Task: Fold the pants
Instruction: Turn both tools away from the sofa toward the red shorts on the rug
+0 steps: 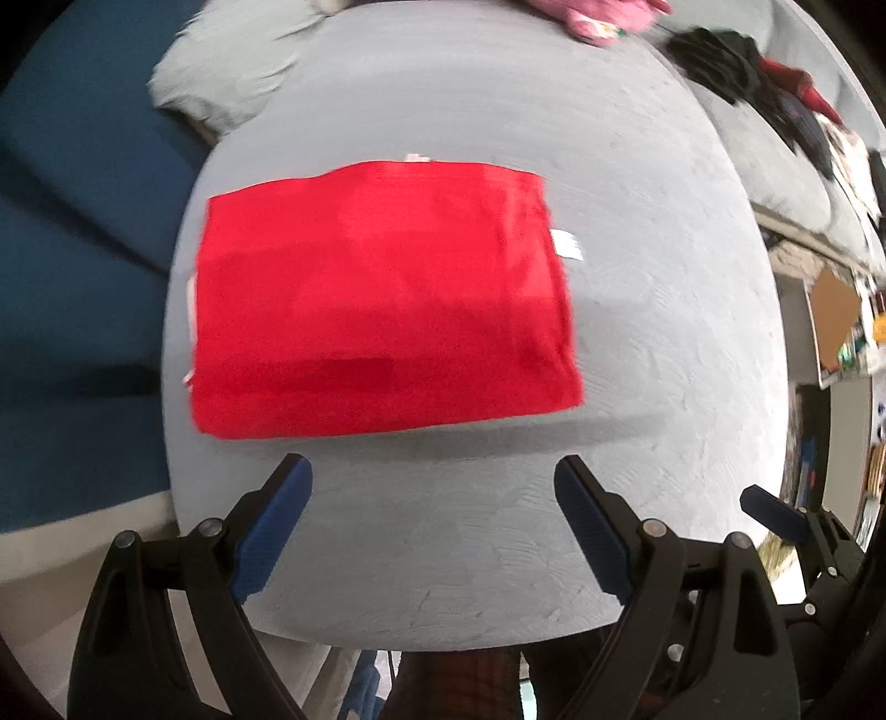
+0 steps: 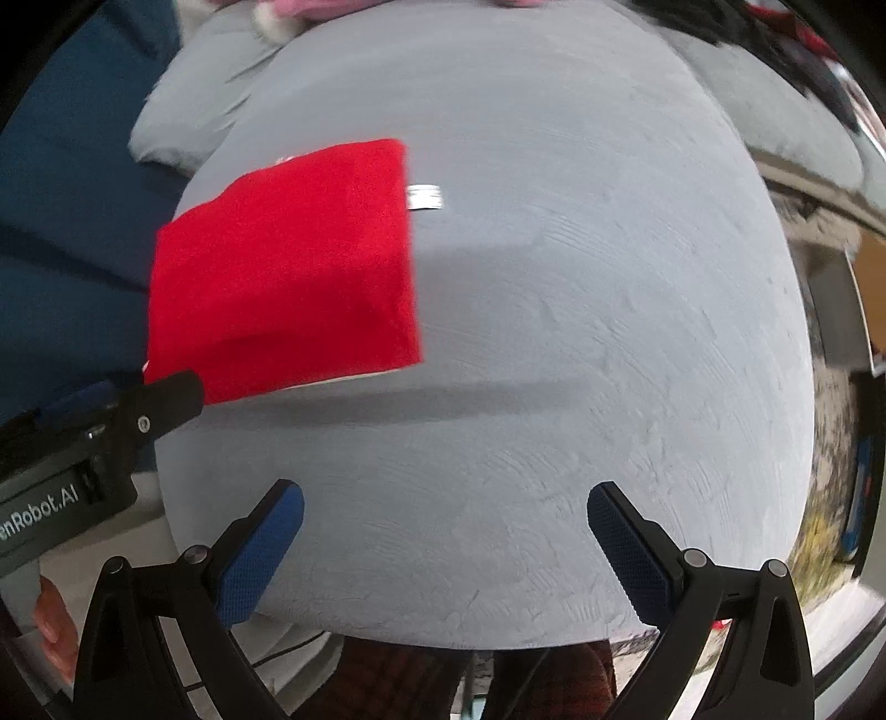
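The red pants point(image 1: 382, 299) lie folded into a flat rectangle on the grey cushion point(image 1: 637, 343), with a white label point(image 1: 566, 243) sticking out at their right edge. My left gripper point(image 1: 432, 482) is open and empty, just in front of the pants' near edge. In the right wrist view the pants point(image 2: 288, 266) lie at the left on the cushion point(image 2: 581, 332). My right gripper point(image 2: 446, 507) is open and empty over bare cushion, to the right of the pants. The left gripper's body point(image 2: 99, 426) shows at the left edge of that view.
A grey pillow point(image 1: 221, 72) lies at the back left and blue upholstery point(image 1: 72, 249) runs along the left. Pink cloth point(image 1: 603, 16) and dark clothes point(image 1: 736, 61) lie at the back right. Cluttered shelves point(image 1: 841, 332) stand at the right.
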